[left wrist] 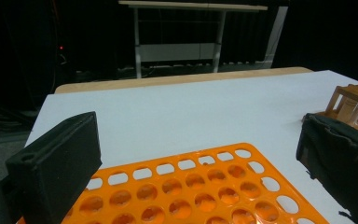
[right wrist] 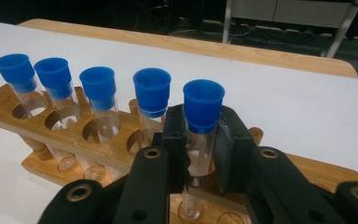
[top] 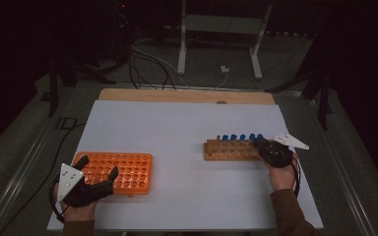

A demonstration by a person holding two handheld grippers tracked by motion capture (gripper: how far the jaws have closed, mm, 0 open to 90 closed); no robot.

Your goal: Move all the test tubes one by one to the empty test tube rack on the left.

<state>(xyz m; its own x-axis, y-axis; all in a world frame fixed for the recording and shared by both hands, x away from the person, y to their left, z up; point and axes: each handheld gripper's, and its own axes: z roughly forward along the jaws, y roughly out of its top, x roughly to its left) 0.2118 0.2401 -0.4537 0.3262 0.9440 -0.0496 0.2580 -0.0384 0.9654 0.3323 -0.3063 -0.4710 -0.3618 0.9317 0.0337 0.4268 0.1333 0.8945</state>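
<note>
At the wooden rack [right wrist: 121,135] on the table | right tool [right wrist: 200,140] clamped on blue-capped tube [right wrist: 201,126] below cap | glass, light, slippery, fragile | left tool [left wrist: 205,158] open over orange rack [left wrist: 200,186].

Five capped tubes [right wrist: 203,112] stand in the wooden rack [top: 231,150], seemingly well right of the plastic rack [top: 120,172].
</note>
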